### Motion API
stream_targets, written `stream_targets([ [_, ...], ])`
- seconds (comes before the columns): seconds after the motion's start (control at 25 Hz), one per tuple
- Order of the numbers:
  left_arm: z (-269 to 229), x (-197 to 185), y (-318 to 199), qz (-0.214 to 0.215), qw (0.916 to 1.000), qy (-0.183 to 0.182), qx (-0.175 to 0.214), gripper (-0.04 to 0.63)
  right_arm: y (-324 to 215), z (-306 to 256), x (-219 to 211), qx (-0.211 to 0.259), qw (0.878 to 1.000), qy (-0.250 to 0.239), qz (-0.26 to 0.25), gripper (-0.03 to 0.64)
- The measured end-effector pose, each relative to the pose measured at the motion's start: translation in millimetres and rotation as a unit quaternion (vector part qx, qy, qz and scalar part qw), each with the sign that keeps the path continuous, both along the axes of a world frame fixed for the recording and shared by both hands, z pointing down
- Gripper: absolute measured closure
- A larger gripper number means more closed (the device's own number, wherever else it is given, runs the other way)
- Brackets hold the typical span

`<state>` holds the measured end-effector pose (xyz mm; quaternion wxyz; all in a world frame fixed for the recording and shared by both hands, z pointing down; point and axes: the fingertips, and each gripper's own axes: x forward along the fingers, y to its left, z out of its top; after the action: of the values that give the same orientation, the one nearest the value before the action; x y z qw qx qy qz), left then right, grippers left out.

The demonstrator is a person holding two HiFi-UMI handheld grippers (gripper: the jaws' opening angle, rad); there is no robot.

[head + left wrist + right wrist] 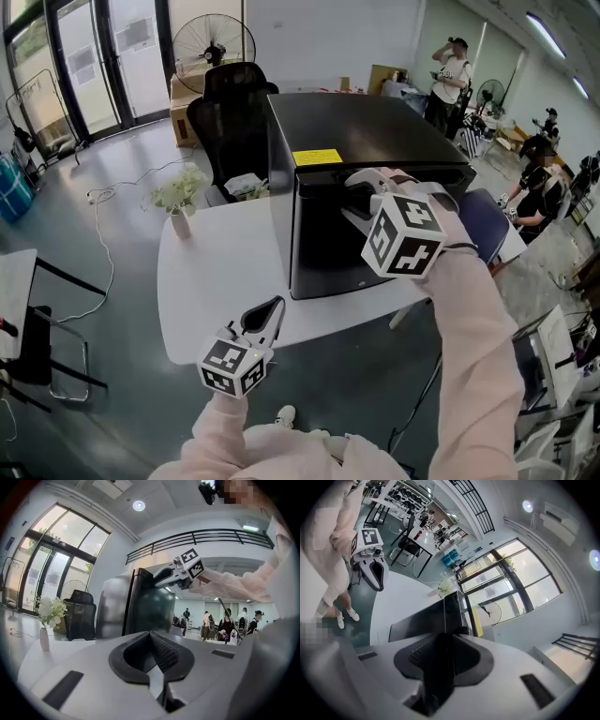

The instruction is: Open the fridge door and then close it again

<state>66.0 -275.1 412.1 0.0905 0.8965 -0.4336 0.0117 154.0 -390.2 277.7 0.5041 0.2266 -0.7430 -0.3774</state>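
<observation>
Gripping the top front edge of the black fridge door (328, 234) with my right gripper (354, 187), I appear in the head view at the task's very start; the door looks shut or barely cracked, the fridge (375, 127) sitting on the white table (206, 281); my left gripper (267, 314) hangs over the table's near edge; the left gripper view shows its jaws drawn together on nothing; the right gripper view shows the dark door edge filling the gap between my pads; the full swing open and the closing are both, I judge, left to do.
</observation>
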Motion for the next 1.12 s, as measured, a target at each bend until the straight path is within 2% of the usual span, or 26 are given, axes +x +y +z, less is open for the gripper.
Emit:
stream_targets([
  [0.48,-12,-3,7,-0.003,0.9999,0.000,0.016,0.583,3,0,0,0.013,1.000,-0.019,-0.006,0.488],
  [0.84,-18,-13,17,-0.011,0.9996,-0.003,0.026,0.583,2,-4,6,0.074,0.997,-0.006,-0.005,0.488],
  [1.12,-20,-8,23,-0.001,0.9996,-0.006,0.029,0.583,21,-30,12,0.107,0.989,-0.098,0.004,0.488],
])
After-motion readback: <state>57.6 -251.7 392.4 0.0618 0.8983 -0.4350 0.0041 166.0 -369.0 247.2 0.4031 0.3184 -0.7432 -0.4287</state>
